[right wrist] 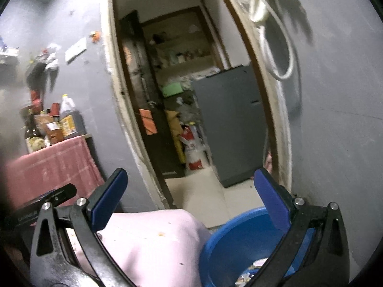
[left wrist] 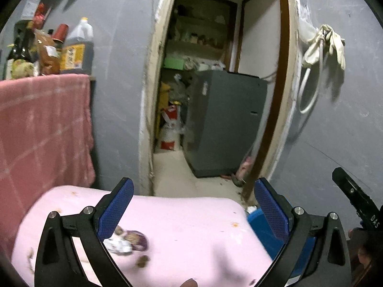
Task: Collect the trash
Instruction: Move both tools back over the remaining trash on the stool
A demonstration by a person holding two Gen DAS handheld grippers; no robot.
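Grey walls are enclosing a cluttered room, both views looking across a pink-covered table (left wrist: 186,224) toward an open doorway. Nearest the lens in the left wrist view, the left gripper (left wrist: 194,205) is standing released, blue pads spread wide with nothing between them, hovering above the pink surface. Lower left of that frame, a crumpled purple-and-white wrapper (left wrist: 129,239) is lying on the cloth, just beside the left finger, with brown crumbs (left wrist: 142,260) near it. At the right edge of the frame, part of the other black tool is showing. In the right wrist view, the right gripper (right wrist: 191,203) is likewise released, jaws wide and holding nothing. Lower right of that frame, a blue basin (right wrist: 229,234) is sitting just beside the table corner, with scraps of trash (right wrist: 249,272) lying in its bottom. Farther back at left, a pink towel (left wrist: 43,124) is hanging over a shelf carrying bottles, among them a dark jug (left wrist: 77,50) with a yellow label. Beyond the doorway, a grey cabinet (left wrist: 227,122) is standing on pale floor, with a red-and-white sack (left wrist: 170,129) to its left. Upper right, pale gloves (left wrist: 332,43) are hanging on the wall.
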